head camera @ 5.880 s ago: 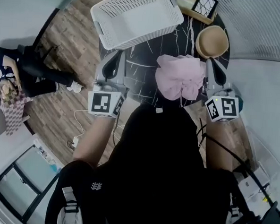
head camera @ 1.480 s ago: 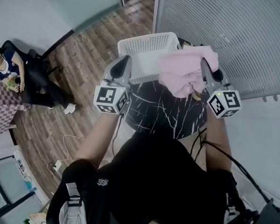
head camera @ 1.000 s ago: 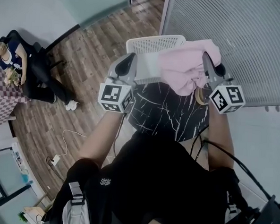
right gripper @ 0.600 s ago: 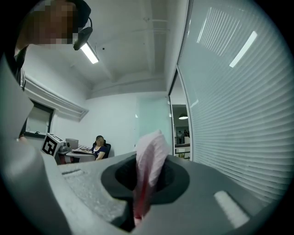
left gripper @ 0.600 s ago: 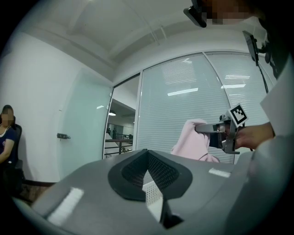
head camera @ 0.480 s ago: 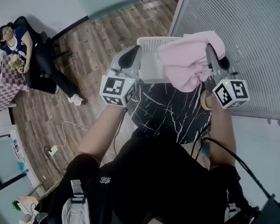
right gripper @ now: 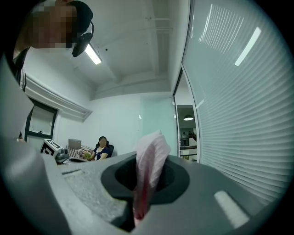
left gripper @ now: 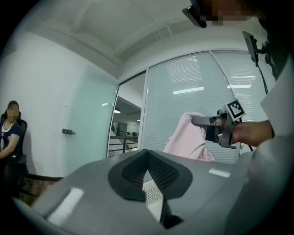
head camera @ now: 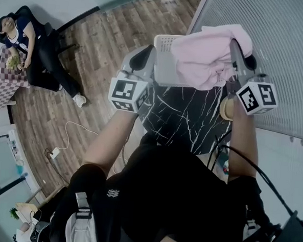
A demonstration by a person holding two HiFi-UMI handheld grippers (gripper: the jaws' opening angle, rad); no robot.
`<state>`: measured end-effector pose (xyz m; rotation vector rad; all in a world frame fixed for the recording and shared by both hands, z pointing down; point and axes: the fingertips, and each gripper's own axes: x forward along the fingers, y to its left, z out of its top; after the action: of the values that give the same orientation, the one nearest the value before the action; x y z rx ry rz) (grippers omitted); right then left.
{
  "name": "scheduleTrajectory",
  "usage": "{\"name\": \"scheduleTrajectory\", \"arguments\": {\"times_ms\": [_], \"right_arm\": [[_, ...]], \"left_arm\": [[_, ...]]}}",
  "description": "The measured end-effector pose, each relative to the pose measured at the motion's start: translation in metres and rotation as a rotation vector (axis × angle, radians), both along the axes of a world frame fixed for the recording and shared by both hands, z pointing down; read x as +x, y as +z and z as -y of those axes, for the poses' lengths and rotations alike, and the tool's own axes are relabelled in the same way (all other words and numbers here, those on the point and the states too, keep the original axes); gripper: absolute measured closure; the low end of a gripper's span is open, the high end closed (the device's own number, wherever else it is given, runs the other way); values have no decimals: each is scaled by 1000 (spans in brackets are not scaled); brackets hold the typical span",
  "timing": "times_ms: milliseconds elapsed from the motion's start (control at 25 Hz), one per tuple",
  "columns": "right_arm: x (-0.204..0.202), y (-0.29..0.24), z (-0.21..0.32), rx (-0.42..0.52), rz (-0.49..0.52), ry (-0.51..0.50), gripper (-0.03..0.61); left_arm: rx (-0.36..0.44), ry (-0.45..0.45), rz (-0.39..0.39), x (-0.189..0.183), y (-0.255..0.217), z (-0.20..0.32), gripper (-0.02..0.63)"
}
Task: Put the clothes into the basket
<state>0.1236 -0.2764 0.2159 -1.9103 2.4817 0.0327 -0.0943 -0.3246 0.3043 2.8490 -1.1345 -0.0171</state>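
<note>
In the head view a pink cloth [head camera: 204, 54] hangs bunched from my right gripper [head camera: 237, 46], which is shut on it. The cloth is held up in front of the white mesh basket [head camera: 166, 65] and hides most of it. In the right gripper view a fold of the cloth [right gripper: 149, 156] sticks up between the jaws of the right gripper [right gripper: 147, 181]. My left gripper [head camera: 143, 57] is left of the basket with nothing in it, its jaws together. In the left gripper view the left gripper [left gripper: 149, 170] faces the cloth [left gripper: 186, 140] and the right gripper [left gripper: 202, 121].
A black marbled round table [head camera: 185, 115] bears the basket and a wooden bowl [head camera: 225, 109] by my right wrist. A blind-covered glass wall [head camera: 284, 44] runs close on the right. A seated person [head camera: 23, 38] is far left on the wood floor, near a loose cable [head camera: 68, 138].
The cloth lay on the table at first; now it hangs lifted in the right gripper. Over the last second both grippers drifted up and right in the picture, and the cloth covers more of the basket.
</note>
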Motion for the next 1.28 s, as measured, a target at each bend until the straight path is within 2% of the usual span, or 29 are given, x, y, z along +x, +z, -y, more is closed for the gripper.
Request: {"name": "scheduleTrajectory", "arguments": {"times_ms": [440,1280], "right_arm": [[-4,28,16,-52,10,-9,548],[-17,168,52,-237,72,-44,546]], "left_arm": [[9,-8,-17,-2,9,8,607],[-117,-43,65,-13,90,33,606]]}}
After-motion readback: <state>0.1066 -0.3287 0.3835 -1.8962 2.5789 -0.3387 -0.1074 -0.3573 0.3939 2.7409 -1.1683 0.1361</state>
